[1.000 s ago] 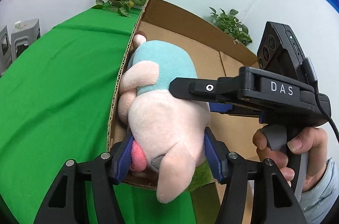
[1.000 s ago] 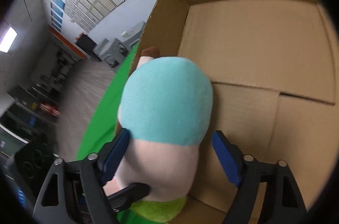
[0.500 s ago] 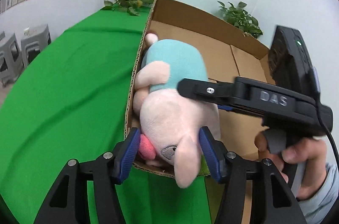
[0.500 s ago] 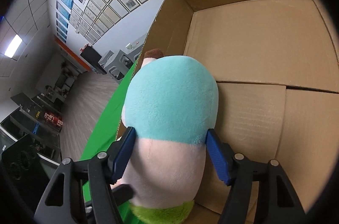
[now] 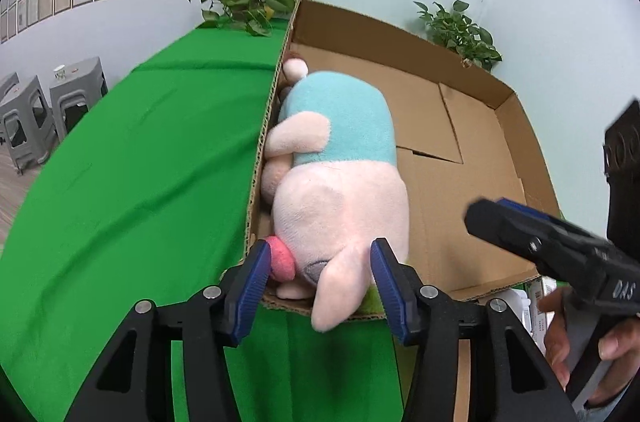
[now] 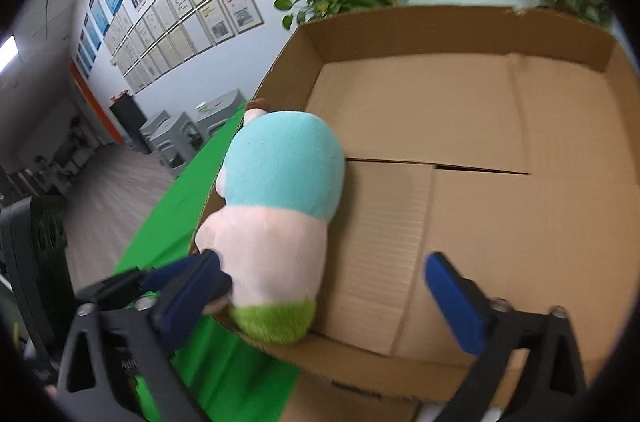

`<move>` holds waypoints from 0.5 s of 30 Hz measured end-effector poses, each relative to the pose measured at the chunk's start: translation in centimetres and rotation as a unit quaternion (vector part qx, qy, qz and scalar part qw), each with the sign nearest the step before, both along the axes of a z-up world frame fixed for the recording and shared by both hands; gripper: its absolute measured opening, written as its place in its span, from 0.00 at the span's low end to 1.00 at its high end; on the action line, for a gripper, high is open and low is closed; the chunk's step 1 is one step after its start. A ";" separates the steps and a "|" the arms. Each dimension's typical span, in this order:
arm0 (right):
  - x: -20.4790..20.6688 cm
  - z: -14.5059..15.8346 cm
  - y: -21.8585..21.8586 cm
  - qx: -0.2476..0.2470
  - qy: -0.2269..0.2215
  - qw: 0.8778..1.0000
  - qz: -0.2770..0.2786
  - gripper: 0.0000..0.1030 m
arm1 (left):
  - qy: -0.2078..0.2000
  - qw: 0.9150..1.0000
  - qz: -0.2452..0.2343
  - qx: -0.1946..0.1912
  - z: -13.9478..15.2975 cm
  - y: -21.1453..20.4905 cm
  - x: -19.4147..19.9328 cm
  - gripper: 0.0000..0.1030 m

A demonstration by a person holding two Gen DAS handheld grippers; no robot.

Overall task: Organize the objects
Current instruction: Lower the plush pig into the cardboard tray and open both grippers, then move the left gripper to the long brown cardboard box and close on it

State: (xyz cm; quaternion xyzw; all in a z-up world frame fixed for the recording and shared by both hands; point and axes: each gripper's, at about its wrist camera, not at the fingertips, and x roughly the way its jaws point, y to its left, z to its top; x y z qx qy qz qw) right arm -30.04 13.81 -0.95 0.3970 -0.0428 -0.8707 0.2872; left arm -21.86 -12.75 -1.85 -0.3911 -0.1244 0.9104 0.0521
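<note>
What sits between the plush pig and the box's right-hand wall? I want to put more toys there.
Nothing: right of the plush pig, the cardboard box shows only bare floor flaps, clearest in the right wrist view.

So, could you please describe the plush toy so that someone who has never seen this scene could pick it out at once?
Start at the green-covered table and find the open cardboard box on it. The plush toy lies inside, against the box's wall next to the green cloth, its head at the near corner. It is the only thing in the box: a pale pink pig in a light blue top.
</note>
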 end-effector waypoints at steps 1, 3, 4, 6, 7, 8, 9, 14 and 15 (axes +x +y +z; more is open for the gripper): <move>0.2 0.1 0.1 -0.003 0.001 1.000 0.000 1.00 | 0.006 1.000 0.002 0.001 0.5 0.0 0.6 0.57; 0.8 0.5 0.5 -0.003 0.007 1.000 -0.006 1.00 | 0.027 1.000 0.008 -0.003 1.8 0.2 1.9 0.67; 1.1 0.8 0.6 -0.001 0.015 1.000 -0.012 1.00 | 0.044 0.999 0.012 -0.012 2.6 0.3 2.8 0.72; 2.2 1.4 1.1 0.012 0.038 0.999 -0.030 1.00 | 0.067 0.997 0.015 -0.023 3.8 0.8 4.1 0.79; 2.5 1.9 0.8 0.022 0.046 0.998 -0.038 1.00 | 0.082 0.996 0.018 -0.030 4.6 1.1 4.9 0.85; 3.0 2.2 1.0 0.035 0.056 0.997 -0.049 1.00 | 0.100 0.994 0.024 -0.039 5.5 1.4 5.7 0.93; 3.6 2.5 1.3 0.042 0.062 0.996 -0.056 1.00 | 0.120 0.991 0.031 -0.052 6.4 1.9 6.5 0.97; 5.8 3.1 2.5 0.067 0.094 0.990 -0.085 1.00 | 0.169 0.979 0.036 -0.104 9.0 4.6 9.2 1.00; 6.1 3.1 2.7 0.068 0.096 0.989 -0.089 1.00 | 0.171 0.979 0.033 -0.106 9.3 5.0 9.4 1.00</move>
